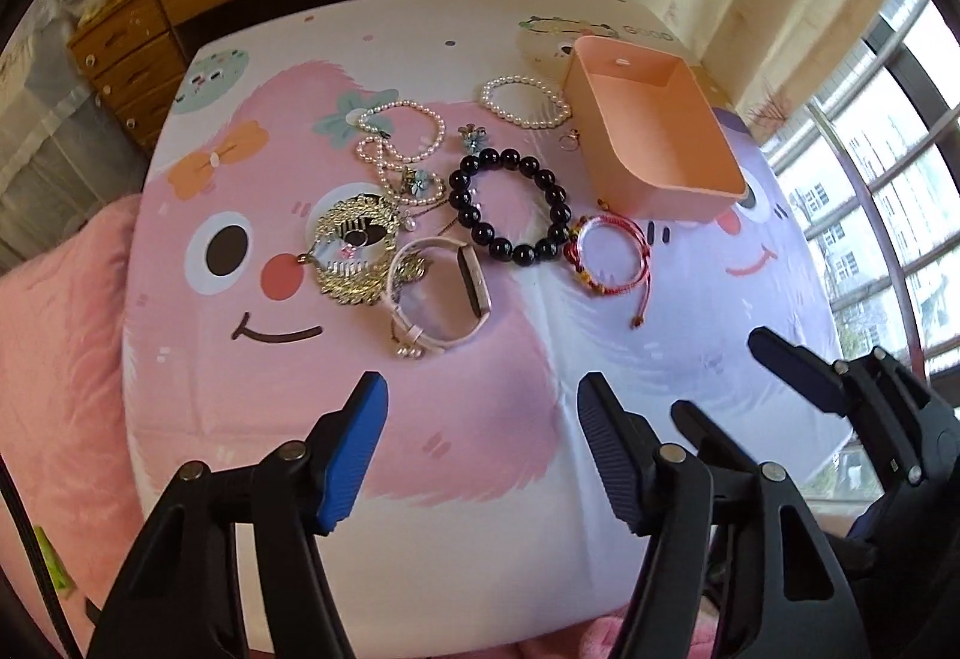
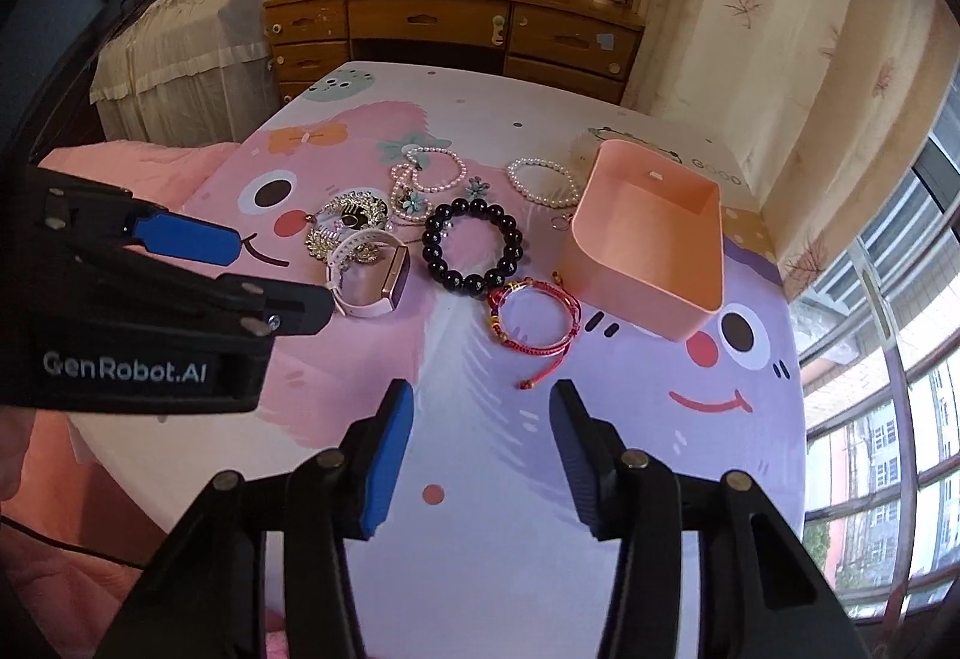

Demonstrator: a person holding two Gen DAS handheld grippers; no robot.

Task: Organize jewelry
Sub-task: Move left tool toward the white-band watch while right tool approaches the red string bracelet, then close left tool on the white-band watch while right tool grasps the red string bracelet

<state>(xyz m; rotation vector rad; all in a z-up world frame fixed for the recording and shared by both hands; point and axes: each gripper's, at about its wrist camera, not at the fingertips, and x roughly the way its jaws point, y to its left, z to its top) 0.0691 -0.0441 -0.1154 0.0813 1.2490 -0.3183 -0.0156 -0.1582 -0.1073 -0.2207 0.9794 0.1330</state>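
Jewelry lies on a cartoon-print cover (image 1: 480, 479): a black bead bracelet (image 1: 461, 197) (image 2: 429, 245), a red cord bracelet (image 1: 577, 239) (image 2: 498, 320), a pink watch (image 1: 474, 281) (image 2: 396, 278), a gold brooch necklace (image 1: 354, 239), pearl strands (image 1: 414, 107) and a pearl bracelet (image 1: 543, 124). An empty peach tray (image 1: 678, 200) (image 2: 648, 293) stands at the right of them. My left gripper (image 1: 480, 389) (image 2: 282, 269) hovers open in front of the watch. My right gripper (image 2: 482, 392) (image 1: 720, 374) hovers open just short of the red cord bracelet. Neither holds anything.
A small ring (image 1: 569, 138) and flower earrings (image 1: 474, 137) lie between the pearls and the tray. A wooden desk with drawers (image 2: 456, 23) stands behind the cover, a curtain and window (image 2: 870, 359) to the right, a pink blanket (image 1: 54, 359) on the left.
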